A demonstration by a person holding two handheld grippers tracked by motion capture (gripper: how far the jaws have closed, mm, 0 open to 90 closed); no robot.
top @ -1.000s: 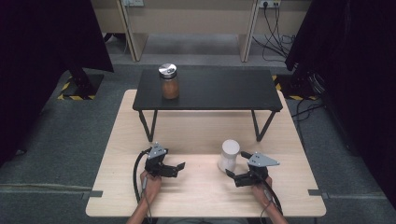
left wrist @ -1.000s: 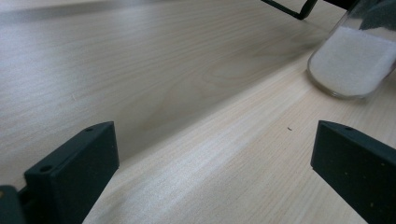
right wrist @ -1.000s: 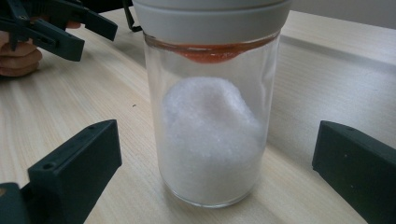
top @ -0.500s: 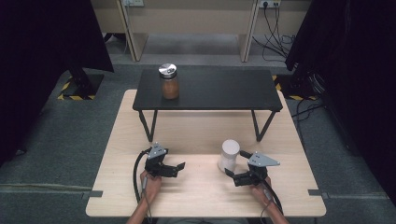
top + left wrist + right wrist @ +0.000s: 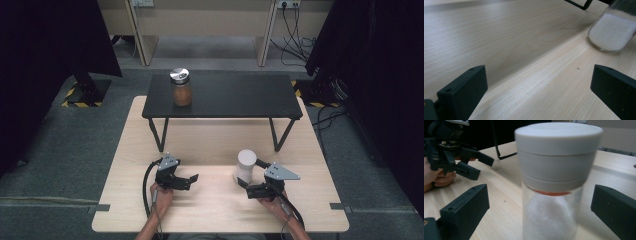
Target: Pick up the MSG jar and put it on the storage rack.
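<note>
Two grippers are held low over the near half of the wooden table (image 5: 210, 140), and between them, nearer the right one, a white-capped jar (image 5: 245, 166) of white powder stands upright. The right gripper (image 5: 246, 186) is seen with its jaws spread wide and empty, and in the right gripper view the jar (image 5: 555, 185) stands straight ahead in the gap between them, close in, with clear space on either side and no contact with either jaw. The jar's long axis is vertical, so it runs across the line of closing; the jaws are level with the glass body, just under the broad cap. The left gripper (image 5: 190, 180) is likewise open and holds nothing; in its own view the jar (image 5: 610, 32) lies ahead and well off to the right, beyond the jaws, so that hand is the farther of the two. In the right gripper view the left gripper (image 5: 475, 163) is seen beyond the jar with a hand (image 5: 439, 176) around its handle. A second jar (image 5: 181, 87), brown with a metal lid, stands well apart on the black shelf (image 5: 240, 97) at the far side. It is judged that the grasp is just about to be made by the right gripper: a slight advance would be needed to seat the jar deeper, and then the jaws would be closed on the glass below the cap. Whether the smooth glass would slip under a light grip cannot be told.
</note>
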